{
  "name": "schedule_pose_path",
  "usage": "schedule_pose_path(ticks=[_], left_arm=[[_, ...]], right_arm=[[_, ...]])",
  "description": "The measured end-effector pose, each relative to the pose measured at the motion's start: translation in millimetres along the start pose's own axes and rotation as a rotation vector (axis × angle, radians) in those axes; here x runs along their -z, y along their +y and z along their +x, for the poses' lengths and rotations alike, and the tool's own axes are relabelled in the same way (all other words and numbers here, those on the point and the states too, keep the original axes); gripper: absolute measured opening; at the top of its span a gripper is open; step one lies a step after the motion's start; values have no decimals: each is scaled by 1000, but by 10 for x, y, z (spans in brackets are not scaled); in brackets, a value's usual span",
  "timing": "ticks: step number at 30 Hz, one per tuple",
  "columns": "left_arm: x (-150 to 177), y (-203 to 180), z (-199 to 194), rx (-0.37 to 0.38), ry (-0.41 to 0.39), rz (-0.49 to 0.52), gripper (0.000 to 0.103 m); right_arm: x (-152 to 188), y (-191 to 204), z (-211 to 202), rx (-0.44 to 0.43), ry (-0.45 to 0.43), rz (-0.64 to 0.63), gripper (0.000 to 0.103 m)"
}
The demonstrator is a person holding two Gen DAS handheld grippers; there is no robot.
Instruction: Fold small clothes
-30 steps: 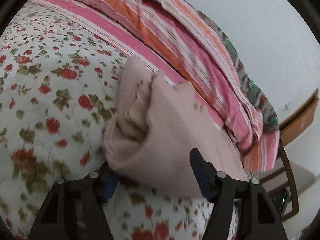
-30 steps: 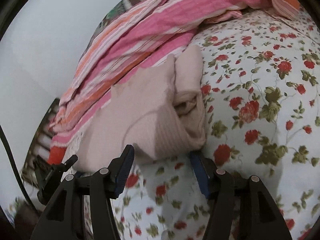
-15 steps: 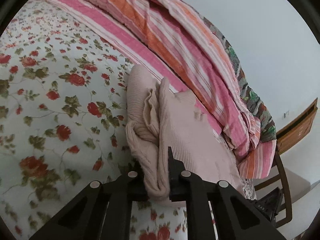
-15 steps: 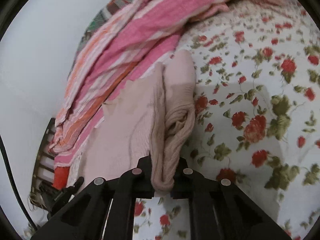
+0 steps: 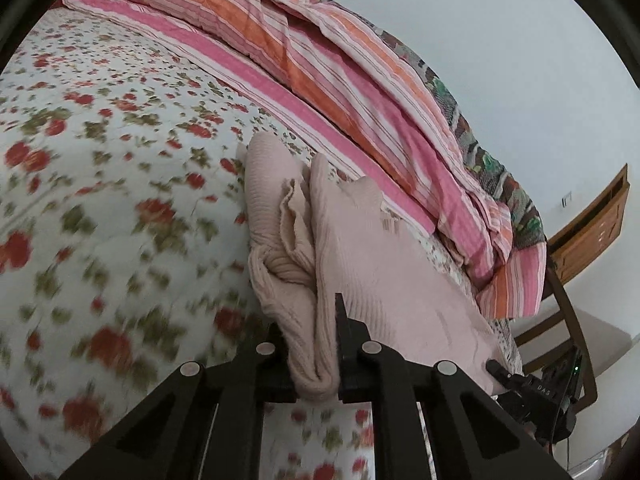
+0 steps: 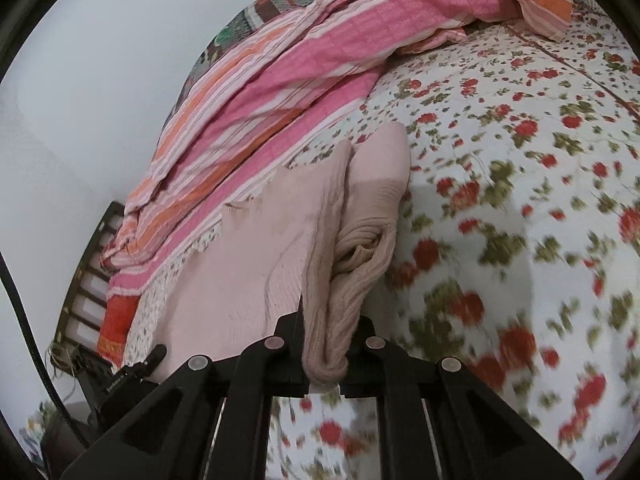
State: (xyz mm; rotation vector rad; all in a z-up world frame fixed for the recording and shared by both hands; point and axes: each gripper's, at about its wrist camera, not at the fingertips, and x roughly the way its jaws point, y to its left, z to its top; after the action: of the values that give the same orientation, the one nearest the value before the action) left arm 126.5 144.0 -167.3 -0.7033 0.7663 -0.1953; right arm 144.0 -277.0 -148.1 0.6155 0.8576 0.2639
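A pale pink ribbed knit garment [image 5: 352, 240] lies partly folded on a floral bedspread [image 5: 100, 184]. My left gripper [image 5: 312, 332] is shut on a bunched near corner of it, the cloth squeezed between the black fingers. In the right wrist view the same garment [image 6: 280, 240] stretches away from me, and my right gripper [image 6: 326, 340] is shut on its other near corner, a thick roll of knit pinched between the pads. Each view shows the other gripper low at its edge, beyond the garment.
A pink and orange striped quilt [image 5: 320, 60] lies heaped along the far side of the bed against a pale wall. A wooden chair back [image 5: 568, 320] and wooden furniture [image 5: 596, 224] stand past the bed's end. The floral bedspread [image 6: 520, 200] spreads wide beside the garment.
Both grippers have gone from open around the garment's near edge to shut on it. The pinched corners have lifted and bunched, and the bed surface is now blurred by motion.
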Motion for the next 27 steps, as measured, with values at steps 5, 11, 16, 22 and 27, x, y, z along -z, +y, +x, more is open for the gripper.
schedule_pose_path(ticks=[5, 11, 16, 22, 27], left_arm=[[178, 25, -194, 6, 2, 12, 11], [333, 25, -309, -3, 19, 30, 12], [308, 52, -352, -124, 19, 63, 48], [142, -25, -509, -91, -78, 154, 57], [34, -253, -339, -107, -31, 215, 52]], right_arm=[[206, -38, -163, 6, 21, -29, 9], [413, 16, -289, 50, 11, -90, 10], [446, 67, -314, 182, 12, -187, 33], [303, 148, -607, 246, -143, -265, 37], [141, 283, -467, 238, -152, -293, 38]])
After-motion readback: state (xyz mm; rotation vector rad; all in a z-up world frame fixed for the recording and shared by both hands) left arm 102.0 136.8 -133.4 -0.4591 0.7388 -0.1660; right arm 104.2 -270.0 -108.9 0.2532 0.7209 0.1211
